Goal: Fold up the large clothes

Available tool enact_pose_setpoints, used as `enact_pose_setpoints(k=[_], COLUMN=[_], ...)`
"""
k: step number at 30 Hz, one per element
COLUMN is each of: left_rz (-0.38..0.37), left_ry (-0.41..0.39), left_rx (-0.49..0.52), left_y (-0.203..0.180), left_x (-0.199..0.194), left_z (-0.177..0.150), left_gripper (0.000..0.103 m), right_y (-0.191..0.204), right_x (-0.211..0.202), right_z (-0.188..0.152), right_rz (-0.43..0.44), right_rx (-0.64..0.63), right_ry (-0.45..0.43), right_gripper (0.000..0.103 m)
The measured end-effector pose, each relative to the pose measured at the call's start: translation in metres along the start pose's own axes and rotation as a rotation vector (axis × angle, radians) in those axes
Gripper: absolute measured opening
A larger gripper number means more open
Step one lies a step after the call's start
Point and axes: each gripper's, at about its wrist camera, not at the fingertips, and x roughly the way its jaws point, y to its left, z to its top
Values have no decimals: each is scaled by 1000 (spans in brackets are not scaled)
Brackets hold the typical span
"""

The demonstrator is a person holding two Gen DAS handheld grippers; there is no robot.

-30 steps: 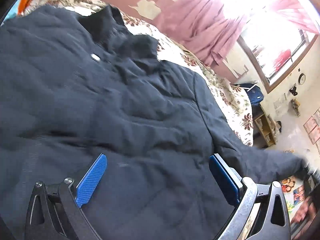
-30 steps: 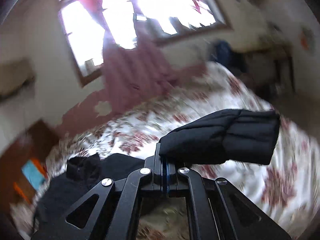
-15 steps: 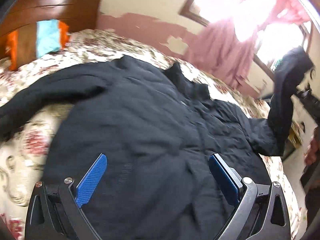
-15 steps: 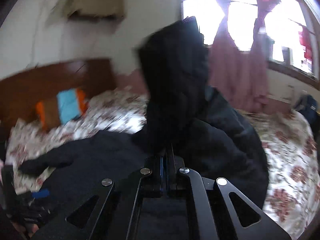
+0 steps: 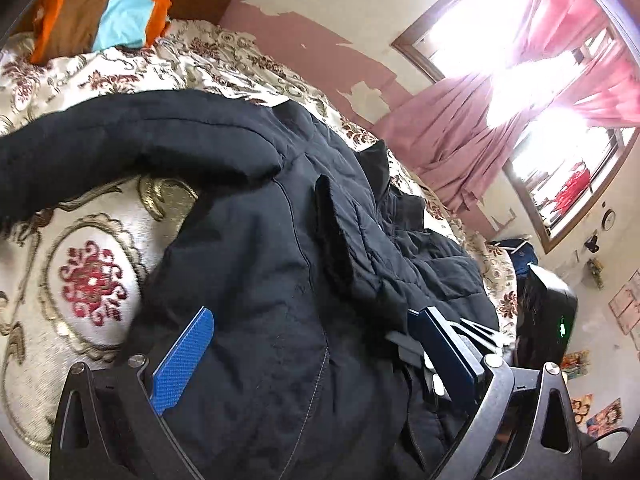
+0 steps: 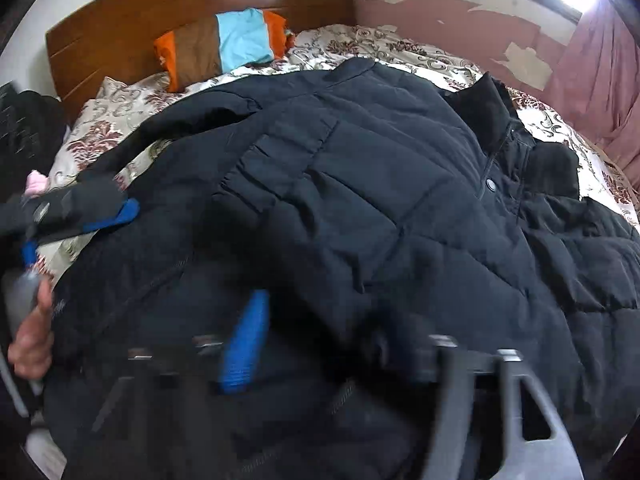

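Observation:
A dark navy padded jacket (image 6: 400, 200) lies spread on the bed with its collar (image 6: 484, 108) toward the far right. One sleeve (image 6: 280, 152) is folded across its chest; in the left wrist view this sleeve (image 5: 340, 224) lies on the body. My right gripper (image 6: 320, 344), blurred, hovers low over the jacket's front. Its jaws are opening and the pads (image 6: 244, 340) press on nothing. My left gripper (image 5: 316, 340) is open over the jacket's side near the hem, fabric under its fingers (image 5: 182, 360). The left gripper (image 6: 80, 216) also shows at the right wrist view's left edge.
The bed has a floral sheet (image 5: 88, 272) and a wooden headboard (image 6: 120, 40). An orange, brown and blue pillow (image 6: 224, 48) leans against it. Pink curtains (image 5: 460, 140) hang by a bright window. A person's hand (image 6: 32, 336) shows at the left.
The right gripper swung the raised sleeve over and down onto the jacket's chest, then its shut jaws parted. The left gripper shifted toward the jacket's side with the other sleeve, staying open.

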Motion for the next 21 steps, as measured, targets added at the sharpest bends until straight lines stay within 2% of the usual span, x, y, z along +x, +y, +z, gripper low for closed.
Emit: enact_pose_setpoints(k=[5, 8, 11, 12, 13, 15, 16, 18, 21], left_rz=[-71, -71, -33, -8, -4, -8, 24, 64, 41], left_ry=[-1, 34, 57, 62, 67, 86, 82, 59, 14], left_rx=[73, 124, 156, 165, 178, 186, 199, 224, 178], left_y=[-16, -31, -39, -42, -45, -47, -48, -47, -38], left_x=[10, 25, 44, 50, 56, 64, 67, 70, 64], left_z=[2, 1, 5, 7, 10, 12, 12, 13, 18], left_gripper=[101, 100, 93, 85, 70, 50, 43, 13, 8], right_y=[-15, -30, -49, -53, -59, -74, -83, -99, -123], right_x=[-44, -75, -92, -99, -109, -124, -130, -142, -143], right_z=[-34, -61, -79, -86, -96, -107, -109, -116, -109], right_rz=[23, -7, -79, -114, -169, -232, -252, -302, -333], right_rx=[32, 80, 122, 131, 151, 205, 237, 304, 398], right_ry=[-21, -47, -69, -81, -105, -137, -150, -174, -200], right_gripper=[63, 63, 63, 63, 63, 63, 63, 63, 63])
